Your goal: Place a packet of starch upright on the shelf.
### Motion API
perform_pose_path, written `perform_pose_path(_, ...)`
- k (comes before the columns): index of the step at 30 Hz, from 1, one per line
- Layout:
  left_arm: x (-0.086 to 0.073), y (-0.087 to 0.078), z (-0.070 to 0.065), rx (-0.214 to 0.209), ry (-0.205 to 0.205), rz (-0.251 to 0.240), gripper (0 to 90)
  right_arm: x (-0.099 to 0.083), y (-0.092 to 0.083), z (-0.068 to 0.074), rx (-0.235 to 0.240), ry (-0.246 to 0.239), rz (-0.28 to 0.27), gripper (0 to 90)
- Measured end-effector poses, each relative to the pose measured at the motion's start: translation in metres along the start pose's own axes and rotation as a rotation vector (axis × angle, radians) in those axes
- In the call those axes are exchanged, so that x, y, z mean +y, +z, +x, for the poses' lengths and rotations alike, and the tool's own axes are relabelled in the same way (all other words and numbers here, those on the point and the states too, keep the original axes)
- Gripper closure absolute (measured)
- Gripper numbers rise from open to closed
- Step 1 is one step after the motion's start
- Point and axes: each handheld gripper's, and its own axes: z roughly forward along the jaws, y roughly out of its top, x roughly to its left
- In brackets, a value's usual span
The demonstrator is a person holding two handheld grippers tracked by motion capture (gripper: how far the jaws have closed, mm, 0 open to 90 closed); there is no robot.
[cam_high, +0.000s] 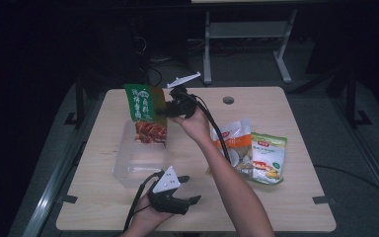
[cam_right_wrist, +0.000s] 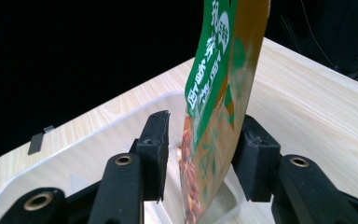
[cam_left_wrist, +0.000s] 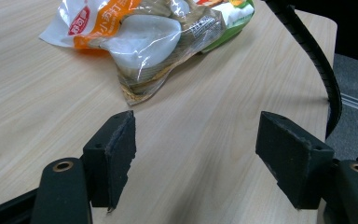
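Note:
A green and orange snack packet [cam_high: 145, 111] stands upright with its lower end inside a clear plastic container [cam_high: 128, 170] on the left of the wooden table. My right gripper [cam_high: 163, 111] reaches it from the right. In the right gripper view the packet [cam_right_wrist: 219, 93] hangs between the jaws of my right gripper [cam_right_wrist: 200, 126]. There is a gap to the left pad, and the right pad sits close behind the packet, so the jaws are open. My left gripper [cam_high: 191, 189] rests near the front edge, open and empty, and the left gripper view shows its jaws [cam_left_wrist: 196, 140] wide apart over bare wood.
Two snack bags lie on the right of the table: an orange and white one [cam_high: 234, 140] [cam_left_wrist: 140, 32] and a green and yellow one [cam_high: 269, 158]. The right gripper's cable [cam_left_wrist: 317, 60] trails across the table. A round cable hole [cam_high: 228, 99] sits near the back edge.

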Motion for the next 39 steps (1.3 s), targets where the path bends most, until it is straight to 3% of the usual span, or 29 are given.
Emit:
perform_pose_path(18, 0.000, 0.003, 0.000, -0.001, 0.013, 0.012, 28.1, -0.007, -0.045, -0.007, -0.023, -0.008, 0.015, 52.4)
perform_pose_path(30, -0.001, 0.004, 0.001, -0.001, 0.021, 0.021, 28.0, -0.029, -0.081, -0.019, -0.048, 0.021, 0.053, 46.8)
perform_pose_path(39, -0.001, 0.003, 0.000, 0.000, 0.025, 0.017, 27.6, -0.046, -0.095, -0.027, -0.065, 0.048, 0.076, 44.9)
